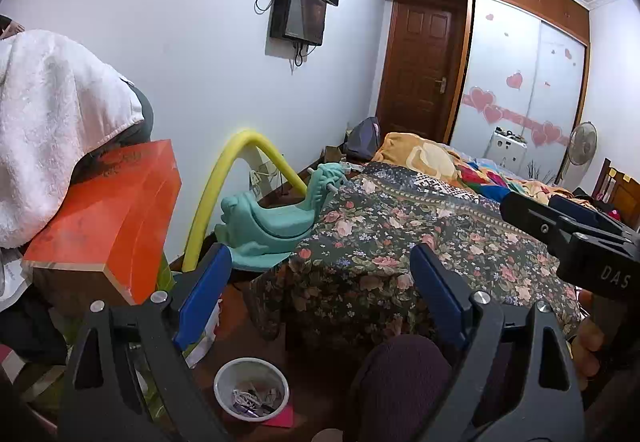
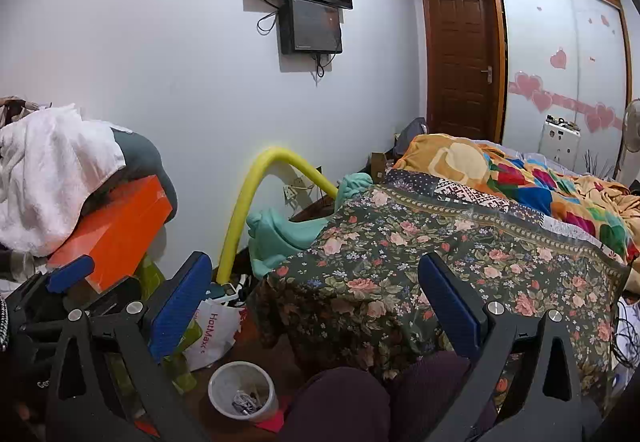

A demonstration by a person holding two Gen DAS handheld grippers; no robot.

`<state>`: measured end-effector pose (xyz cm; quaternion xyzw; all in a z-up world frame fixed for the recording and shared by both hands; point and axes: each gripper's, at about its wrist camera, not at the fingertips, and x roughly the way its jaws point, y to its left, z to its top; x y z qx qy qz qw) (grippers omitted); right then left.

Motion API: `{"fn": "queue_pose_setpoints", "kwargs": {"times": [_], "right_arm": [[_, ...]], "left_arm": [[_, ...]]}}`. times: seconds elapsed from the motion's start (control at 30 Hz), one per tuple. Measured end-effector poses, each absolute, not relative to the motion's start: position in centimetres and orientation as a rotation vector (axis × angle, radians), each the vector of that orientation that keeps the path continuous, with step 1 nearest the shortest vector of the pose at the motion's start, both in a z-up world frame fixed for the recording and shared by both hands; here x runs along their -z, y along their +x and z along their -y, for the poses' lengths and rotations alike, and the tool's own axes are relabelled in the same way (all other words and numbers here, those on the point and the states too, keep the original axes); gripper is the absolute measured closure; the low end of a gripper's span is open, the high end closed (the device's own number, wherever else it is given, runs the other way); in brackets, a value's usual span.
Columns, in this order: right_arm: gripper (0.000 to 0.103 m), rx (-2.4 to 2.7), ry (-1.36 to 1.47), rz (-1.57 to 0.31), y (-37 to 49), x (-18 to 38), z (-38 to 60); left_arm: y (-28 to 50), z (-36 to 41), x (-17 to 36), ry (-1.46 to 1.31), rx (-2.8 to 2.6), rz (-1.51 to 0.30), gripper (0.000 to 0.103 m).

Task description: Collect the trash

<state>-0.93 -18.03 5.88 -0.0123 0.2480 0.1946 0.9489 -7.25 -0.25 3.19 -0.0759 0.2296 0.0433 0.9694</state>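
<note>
Down on the wooden floor (image 2: 256,338), a small white wastebasket (image 2: 243,390) stands upright at the foot of the bed, a shallow litter of crumpled paper scraps and what look like wrappers (image 2: 245,404) lying in its bottom. It looks light, thin-walled and liable to tip or buckle, so a hold across the rim should serve better than one on the flexing side wall; the scraps inside appear soft and weightless, easily pinched but apt to slip from smooth pads. A pink card (image 1: 280,418) lies flat on the floor, touching the basket's base, and a white HotMax plastic bag (image 2: 214,334) slumps just beside it. The flower-patterned bedspread (image 2: 400,262) hangs near the bin, with the person's dark-trousered knees (image 2: 344,402) beside it. Both devices hover above, well apart from the bin: the left gripper (image 1: 320,298) and the right gripper (image 2: 316,302) each show blue fingers (image 2: 180,302) spread wide, holding nothing. An orange box (image 1: 108,214) under a white towel (image 1: 52,122) sits to the left.
</note>
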Motion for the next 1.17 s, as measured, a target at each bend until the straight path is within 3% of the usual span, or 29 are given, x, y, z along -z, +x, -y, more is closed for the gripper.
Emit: {"fn": "queue_pose_setpoints", "kwargs": {"times": [1.17], "right_arm": [[0.001,-0.413,-0.038,-0.512,-0.82,-5.95,18.14]], "left_arm": [[-7.23,-0.12,-2.55,-0.16,-0.084,-0.483,0.011]]}}
